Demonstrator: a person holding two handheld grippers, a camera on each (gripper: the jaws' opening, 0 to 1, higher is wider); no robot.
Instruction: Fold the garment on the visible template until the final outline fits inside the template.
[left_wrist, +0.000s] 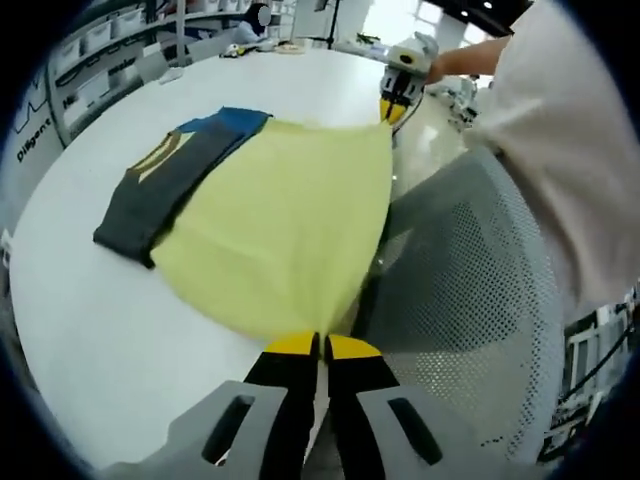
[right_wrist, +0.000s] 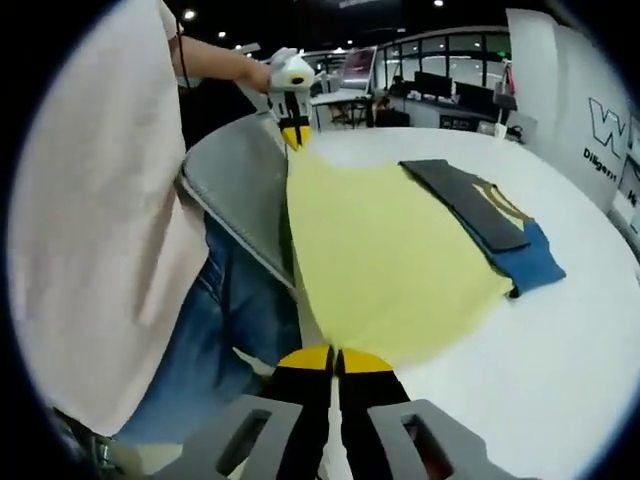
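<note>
A yellow garment (left_wrist: 285, 220) is stretched over the white round table (left_wrist: 90, 320); a dark grey and blue part (left_wrist: 170, 180) lies along its far side. My left gripper (left_wrist: 322, 346) is shut on the near yellow edge. My right gripper (left_wrist: 398, 100) pinches the opposite corner. In the right gripper view the yellow garment (right_wrist: 385, 260) runs from my right gripper (right_wrist: 335, 358), shut on its edge, to my left gripper (right_wrist: 292, 128), shut on the far corner. The grey and blue part (right_wrist: 495, 225) lies to the right. A grey perforated template (left_wrist: 470, 290) lies beside and partly under the cloth.
The person's light shirt (right_wrist: 110, 200) and jeans (right_wrist: 240, 330) stand close by the table's edge, next to the grey template (right_wrist: 240, 190). Shelves with bins (left_wrist: 90, 60) and small clutter (left_wrist: 250, 45) sit beyond the table's far side.
</note>
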